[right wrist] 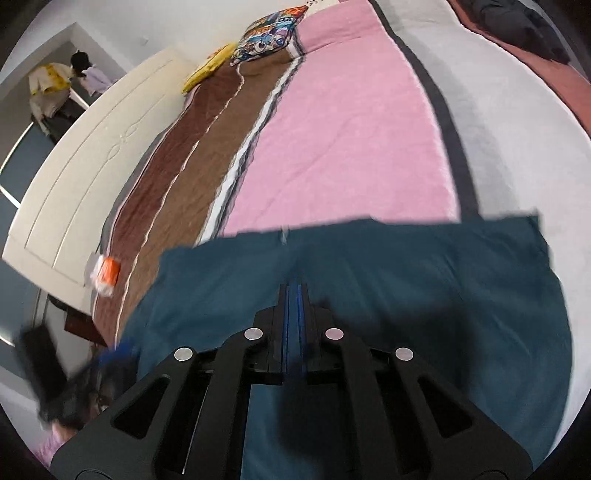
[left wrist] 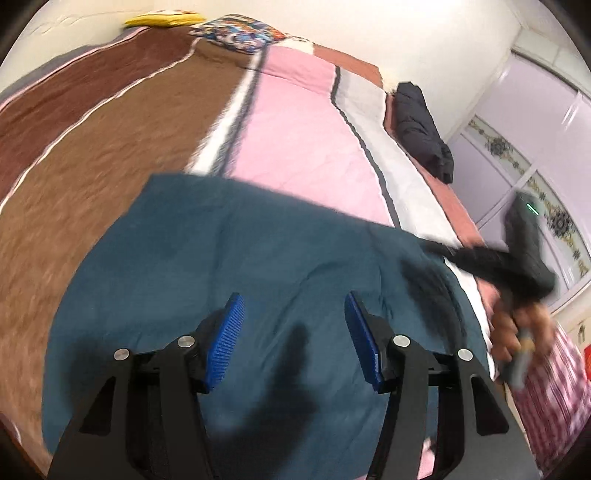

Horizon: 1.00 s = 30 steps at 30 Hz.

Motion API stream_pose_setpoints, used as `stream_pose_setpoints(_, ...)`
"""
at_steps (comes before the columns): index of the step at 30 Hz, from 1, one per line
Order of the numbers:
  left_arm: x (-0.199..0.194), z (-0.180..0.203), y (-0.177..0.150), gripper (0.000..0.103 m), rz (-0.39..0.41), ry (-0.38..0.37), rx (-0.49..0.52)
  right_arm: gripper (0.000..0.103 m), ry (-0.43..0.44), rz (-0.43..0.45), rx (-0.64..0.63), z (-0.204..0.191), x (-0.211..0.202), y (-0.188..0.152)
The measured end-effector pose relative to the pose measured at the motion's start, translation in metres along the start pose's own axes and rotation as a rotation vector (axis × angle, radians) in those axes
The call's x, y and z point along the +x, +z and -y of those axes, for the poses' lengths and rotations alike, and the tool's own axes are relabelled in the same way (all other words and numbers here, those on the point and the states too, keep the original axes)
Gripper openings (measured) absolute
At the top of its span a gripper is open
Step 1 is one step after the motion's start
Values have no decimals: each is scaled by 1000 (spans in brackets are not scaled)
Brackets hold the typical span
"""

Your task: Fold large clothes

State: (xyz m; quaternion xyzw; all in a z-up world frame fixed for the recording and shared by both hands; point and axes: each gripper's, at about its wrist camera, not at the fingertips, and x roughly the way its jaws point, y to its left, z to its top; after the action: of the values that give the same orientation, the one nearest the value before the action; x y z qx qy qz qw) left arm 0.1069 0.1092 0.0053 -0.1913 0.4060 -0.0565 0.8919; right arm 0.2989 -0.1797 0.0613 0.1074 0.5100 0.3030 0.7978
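A large dark teal garment [left wrist: 258, 266] lies spread flat on the bed, its far edge running across the pink stripe [right wrist: 406, 277]. My left gripper [left wrist: 293, 299] hovers over the garment's middle, open, with nothing between its blue pads [left wrist: 227, 336]. My right gripper [right wrist: 294, 286] points down over the same cloth with its jaws pressed together, and I see no cloth between them. In the left wrist view the right gripper [left wrist: 443, 247] appears blurred at the garment's right edge, held by a person's hand [left wrist: 513, 328].
The bedspread [right wrist: 351, 129] has brown, pink and grey stripes. A patterned pillow [right wrist: 271, 31] and a yellow one [right wrist: 210, 68] lie at the head by the white headboard [right wrist: 74, 166]. A black jacket [left wrist: 421, 125] lies at the far right edge, and an orange packet [right wrist: 107, 275] at the left edge.
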Motion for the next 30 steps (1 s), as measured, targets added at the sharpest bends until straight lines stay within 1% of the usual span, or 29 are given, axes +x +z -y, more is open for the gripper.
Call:
stream_pose_setpoints(1,11,5,8,56,-11,-9,10,6,-3,-14,1,2,-7,-14)
stream_pose_setpoints(3,33,14,24,56,-41,-5,21,6,12,-63,6,3,-6,-24)
stream_pose_setpoints(4,43,17,31,56,-51,6,25,8,34,-75,9,0,-4,-28)
stream_pose_setpoints(5,51,19,38,56,-62,33,26,9,72,-92,12,-5,-1,-31)
stream_pose_setpoints(6,53,20,43,55,-66,55,17,9,138,-119,8,-15,5,-34)
stream_pose_setpoints(7,49,19,46,55,-55,49,-1,9,188,-146,-4,-25,11,-37)
stream_pose_setpoints(8,38,18,48,55,-25,10,-29,9,222,-173,-25,-35,17,-40)
stream_pose_setpoints(9,26,17,46,55,-4,-11,-38,9,234,-211,-59,-47,26,-44)
stream_pose_setpoints(11,2,13,37,55,23,-26,-39,11,164,-253,-117,-59,42,-49)
stream_pose_setpoints(12,-8,13,31,56,31,-31,-40,11,98,-264,-142,-62,53,-49)
stream_pose_setpoints(13,-20,9,21,57,36,-32,-41,10,55,-265,-138,-60,61,-47)
stream_pose_setpoints(14,-27,6,14,58,38,-28,-42,4,6,-255,-109,-53,72,-41)
stream_pose_setpoints(16,-46,-7,-11,59,41,0,-49,0,-31,-234,-67,-41,88,-28)
stream_pose_setpoints(18,-59,-20,-32,60,35,40,-72,0,-33,-214,-9,-29,103,-13)
stream_pose_setpoints(19,-64,-28,-43,60,29,60,-88,0,-48,-197,-1,-28,110,-5)
stream_pose_setpoints(21,-70,-44,-56,60,17,85,-128,0,-100,-172,-37,-33,122,10)
stream_pose_setpoints(24,-74,-60,-69,60,7,102,-182,0,-146,-170,-55,-41,131,23)
stream_pose_setpoints(26,-77,-65,-73,60,15,92,-206,0,-166,-165,-72,-41,131,19)
stream_pose_setpoints(27,-79,-63,-75,60,18,80,-213,0,-180,-159,-100,-44,134,19)
stream_pose_setpoints(28,-81,-61,-79,60,17,59,-218,0,-187,-156,-116,-44,138,20)
stream_pose_setpoints(30,-84,-47,-83,63,16,-4,-187,0,-196,-158,-113,-44,141,19)
